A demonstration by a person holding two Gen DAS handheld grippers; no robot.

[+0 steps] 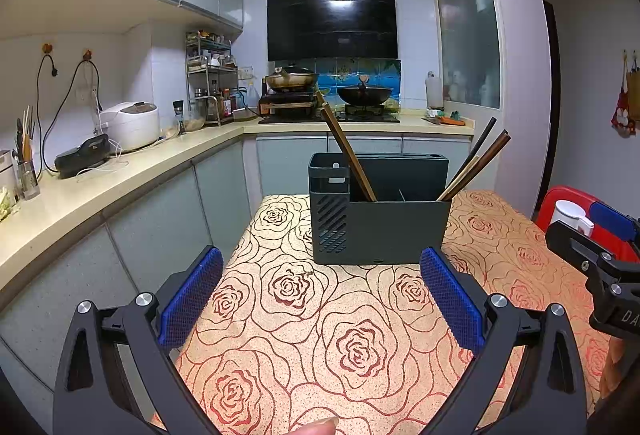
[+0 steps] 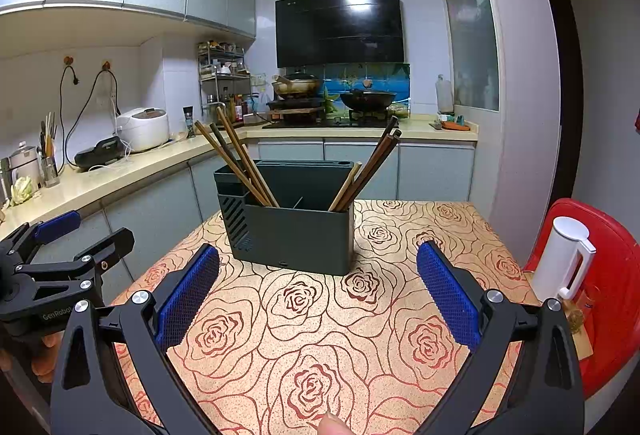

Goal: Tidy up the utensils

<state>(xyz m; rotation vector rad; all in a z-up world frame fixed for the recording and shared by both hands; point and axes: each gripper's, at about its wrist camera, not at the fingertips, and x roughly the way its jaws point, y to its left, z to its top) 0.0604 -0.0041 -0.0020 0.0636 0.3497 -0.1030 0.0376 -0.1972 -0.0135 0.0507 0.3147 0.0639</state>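
Left wrist: my left tool (image 1: pixel 320 299) hangs released over the tabletop (image 1: pixel 280 347); the utensil holder (image 1: pixel 380 219) stands at twelve o'clock, slightly right, chopsticks (image 1: pixel 346 147) leaning outward.

Right wrist: my right tool (image 2: pixel 318 295) is released too; holder at eleven o'clock, about equally near.

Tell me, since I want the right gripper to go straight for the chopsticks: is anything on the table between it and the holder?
Nothing visible is. The right gripper is open above bare rose-patterned tablecloth, and the dark utensil holder with its chopsticks stands straight ahead. The white kettle sits off to the right, outside that path.
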